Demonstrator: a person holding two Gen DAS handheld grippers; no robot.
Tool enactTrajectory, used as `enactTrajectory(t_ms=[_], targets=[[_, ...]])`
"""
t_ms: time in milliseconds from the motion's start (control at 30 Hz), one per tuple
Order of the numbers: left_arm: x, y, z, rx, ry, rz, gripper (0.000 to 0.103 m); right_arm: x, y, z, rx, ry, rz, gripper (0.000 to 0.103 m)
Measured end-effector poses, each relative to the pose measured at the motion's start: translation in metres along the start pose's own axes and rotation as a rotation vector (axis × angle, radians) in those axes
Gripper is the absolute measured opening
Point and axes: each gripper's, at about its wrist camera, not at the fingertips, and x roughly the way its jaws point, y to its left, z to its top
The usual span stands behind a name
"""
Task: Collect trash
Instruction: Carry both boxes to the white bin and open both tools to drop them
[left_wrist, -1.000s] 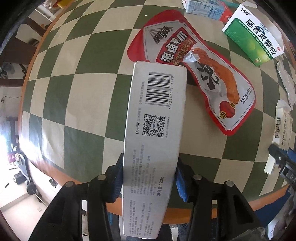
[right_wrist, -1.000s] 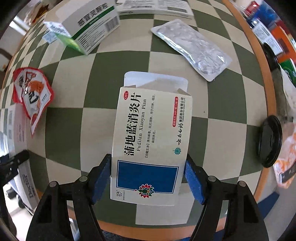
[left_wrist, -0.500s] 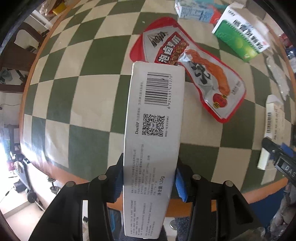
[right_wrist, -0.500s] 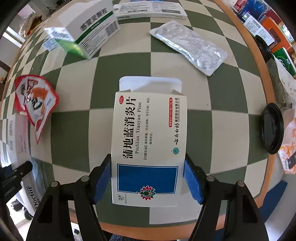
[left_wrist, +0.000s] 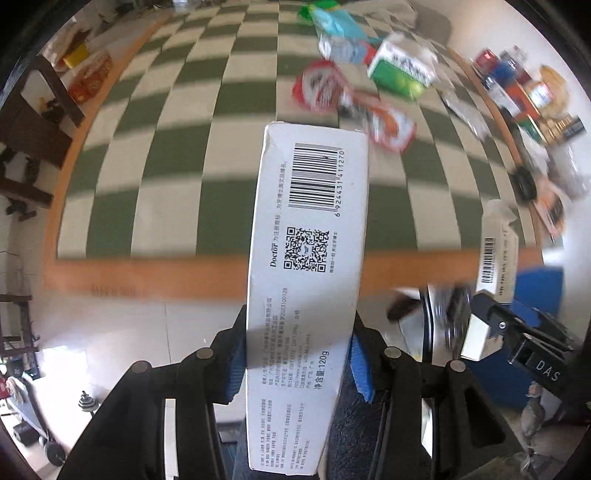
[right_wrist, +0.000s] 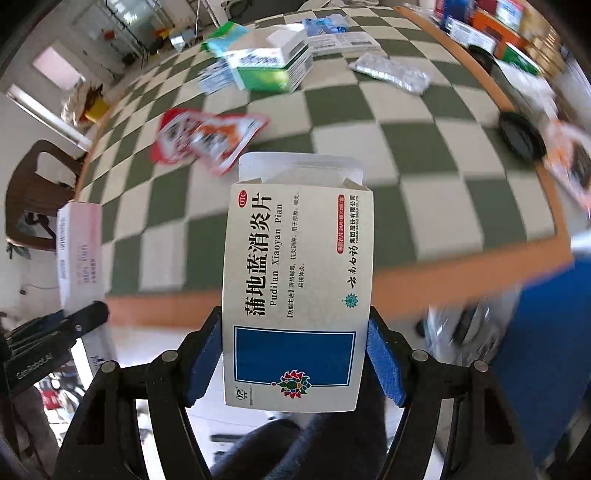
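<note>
We hold a long white toothpaste box (left_wrist: 308, 280) in the left gripper (left_wrist: 297, 356), whose jaws are clamped on the box's two long sides near its lower end, so the barcode end sticks out past the orange front edge of the table (left_wrist: 177, 206). In the right gripper (right_wrist: 295, 363) we hold a white and blue medicine box (right_wrist: 297, 295) with its top flap open, the blue pads pressed against both its sides; it too hangs over the front edge, above the floor. Both boxes are off the green-and-cream checked cloth. Farther back on the table, toward the middle, lies a red snack pouch (right_wrist: 210, 138), and beyond it a green and white carton (right_wrist: 271, 66) with a pale blue packet (left_wrist: 341, 27) near it. A silver foil pack (right_wrist: 391, 74) lies toward the right edge, and a black lid (right_wrist: 521, 136) sits right at that edge. Below the front edge, to the right, a blurred shiny metal bin (left_wrist: 439, 325) stands beside something blue (right_wrist: 546, 354).
</note>
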Motion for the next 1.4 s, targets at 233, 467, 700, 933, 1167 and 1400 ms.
enactTrajectory(t_ms=[233,467,700,933,1167,1400], targets=[[0.070,0.045,-0.084,-0.081,0.233,-0.131,0.044,0.036,0.032,-0.126,0.067,0.139,0.006,0.074],[0.236,0.076,-0.098,-0.238,0.380,-0.170,0.044,0.166,0.006,-0.205,0.078,0.305,0.009,0.074],[0.384,0.085,-0.096,-0.222,0.469,-0.171,0.046,0.340,-0.015,-0.223,0.056,0.362,0.080,0.074],[0.429,0.109,-0.105,-0.141,0.372,-0.017,0.094,0.469,-0.018,-0.237,0.025,0.438,0.100,0.103],[0.406,0.129,-0.127,-0.128,0.286,0.136,0.103,0.468,-0.016,-0.251,0.021,0.391,-0.064,0.103],[0.372,0.122,-0.142,-0.142,0.281,0.184,0.103,0.426,-0.002,-0.242,0.020,0.375,-0.155,0.103]])
